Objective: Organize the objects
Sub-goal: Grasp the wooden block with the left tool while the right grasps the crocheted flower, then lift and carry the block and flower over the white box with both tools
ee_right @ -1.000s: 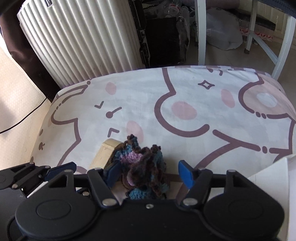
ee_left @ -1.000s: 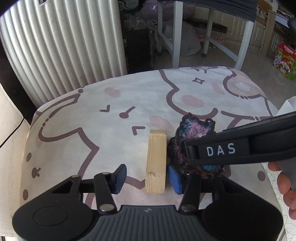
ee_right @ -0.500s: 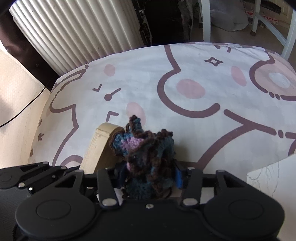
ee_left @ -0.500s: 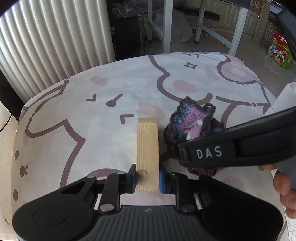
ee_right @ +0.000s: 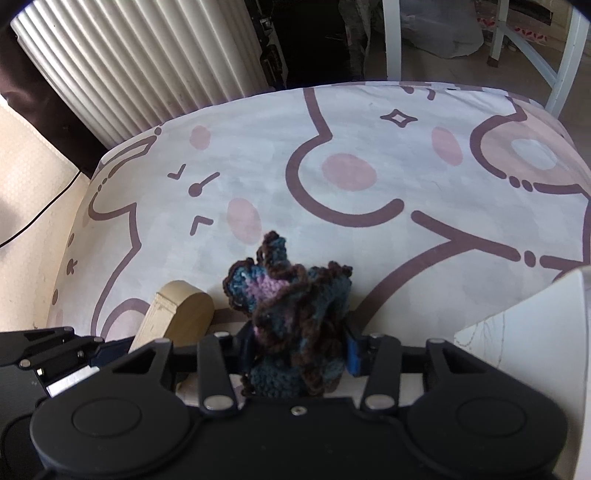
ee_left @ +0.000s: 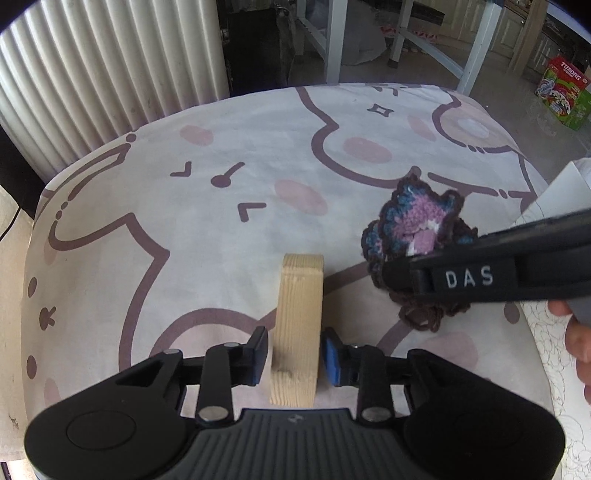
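Observation:
A pale wooden block (ee_left: pixel 297 328) stands on edge on the cartoon-print cloth (ee_left: pixel 221 229). My left gripper (ee_left: pixel 295 356) is shut on the block's near end, blue pads against both sides. The block also shows in the right wrist view (ee_right: pixel 173 317), low at the left. My right gripper (ee_right: pixel 295 349) is shut on a crocheted piece (ee_right: pixel 291 314) in blue, purple and brown, held just above the cloth. In the left wrist view the crocheted piece (ee_left: pixel 413 236) sits right of the block, under the right gripper's black body.
A white box (ee_right: pixel 535 332) stands at the right edge of the cloth. A white ribbed radiator (ee_left: pixel 110 74) is behind the table at the left. Chair legs (ee_left: pixel 399 33) and a green carton (ee_left: pixel 565 92) are on the floor beyond.
Both grippers went from open to shut, the left on the wooden block and the right on the crocheted piece. The crocheted piece has since moved right, away from the block.

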The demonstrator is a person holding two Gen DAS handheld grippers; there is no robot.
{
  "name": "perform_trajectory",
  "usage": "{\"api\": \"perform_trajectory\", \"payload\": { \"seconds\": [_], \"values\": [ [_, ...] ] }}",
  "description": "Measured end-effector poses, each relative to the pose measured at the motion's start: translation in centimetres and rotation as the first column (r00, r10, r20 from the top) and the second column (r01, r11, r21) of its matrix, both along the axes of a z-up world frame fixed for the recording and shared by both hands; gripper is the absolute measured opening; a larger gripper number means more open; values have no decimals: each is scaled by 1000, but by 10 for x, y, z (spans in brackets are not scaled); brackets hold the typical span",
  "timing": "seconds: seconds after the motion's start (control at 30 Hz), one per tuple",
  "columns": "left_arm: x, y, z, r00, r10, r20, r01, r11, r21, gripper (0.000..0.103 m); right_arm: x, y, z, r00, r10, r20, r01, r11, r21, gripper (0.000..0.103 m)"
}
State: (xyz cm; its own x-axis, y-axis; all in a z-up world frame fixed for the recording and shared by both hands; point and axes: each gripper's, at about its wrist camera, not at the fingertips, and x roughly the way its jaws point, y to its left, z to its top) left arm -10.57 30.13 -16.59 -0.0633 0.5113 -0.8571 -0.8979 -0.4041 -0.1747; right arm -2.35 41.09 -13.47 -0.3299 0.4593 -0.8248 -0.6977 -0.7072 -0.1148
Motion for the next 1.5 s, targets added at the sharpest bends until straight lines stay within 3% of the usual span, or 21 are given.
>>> {"api": "perform_trajectory", "payload": {
  "seconds": [0.13, 0.17, 0.43, 0.9, 1.27, 1.5],
  "values": [
    [1, 11, -4, 999, 37, 18, -37, 999, -25, 33, 1, 2, 0, 1000, 7, 1, -7, 1000, -4, 46],
    [2, 12, -6, 999, 38, 20, -37, 999, -39, 26, 2, 2, 0, 1000, 9, 1, -9, 1000, -5, 46],
    [-1, 3, 3, 996, 84, 3, -84, 995, -58, 24, 5, -5, 5, 998, 48, 39, -49, 998, 32, 44],
    [10, -61, 79, 984, 167, -67, -167, 986, 6, 24, 29, -71, 69, 983, 183, 18, -184, 975, 123, 43],
    [40, -129, 134, 965, 260, -41, -255, 961, 105, 24, 77, -117, 116, 977, 208, -35, -199, 963, 183, 43],
    [65, -161, 147, 950, 312, -12, -308, 942, 131, 24, 112, -149, 135, 972, 232, -44, -217, 951, 219, 43]
  ]
}}
